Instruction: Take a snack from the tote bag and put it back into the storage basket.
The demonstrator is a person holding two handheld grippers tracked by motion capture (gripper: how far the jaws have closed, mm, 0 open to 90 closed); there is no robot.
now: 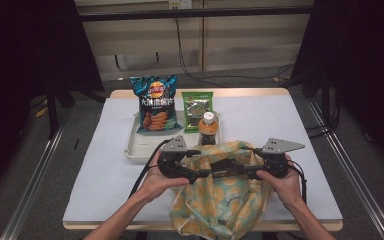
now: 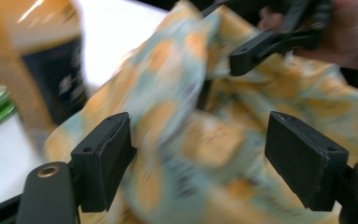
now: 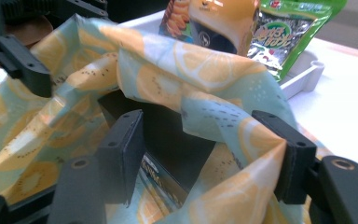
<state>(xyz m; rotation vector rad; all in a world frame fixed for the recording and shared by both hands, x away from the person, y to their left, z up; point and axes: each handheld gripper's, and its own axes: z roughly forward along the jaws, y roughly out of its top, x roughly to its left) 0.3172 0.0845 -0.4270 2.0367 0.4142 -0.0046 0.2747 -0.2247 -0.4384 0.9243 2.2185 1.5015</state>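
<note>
**Two grippers at the mouth of a fruit-print bag**

The white table (image 1: 290, 130) carries everything, and the cloth bag (image 1: 220, 200), pale blue with orange fruit slices, is the landmark: it slumps at the table's near edge, its bottom hanging over that edge. Behind the bag sits a white tray (image 1: 132, 150). On the tray, farthest from the bag and to its left, lies a blue crisp packet (image 1: 155, 102); a green snack packet (image 1: 197, 106) lies beside that, and an orange-filled bottle (image 1: 208, 129) with a white cap stands just behind the bag's rim.

The left gripper (image 2: 198, 156) is at the bag's left rim. Its jaws stand wide apart with loose, blurred cloth between them, and the pads do not press on it. The right gripper (image 3: 209, 154) is at the bag's right rim, jaws spread; the cloth edge drapes over one pad (image 3: 284, 149), and I cannot tell whether it is pinched. A dark boxy thing (image 3: 168, 140) lies inside the bag between those jaws
</note>
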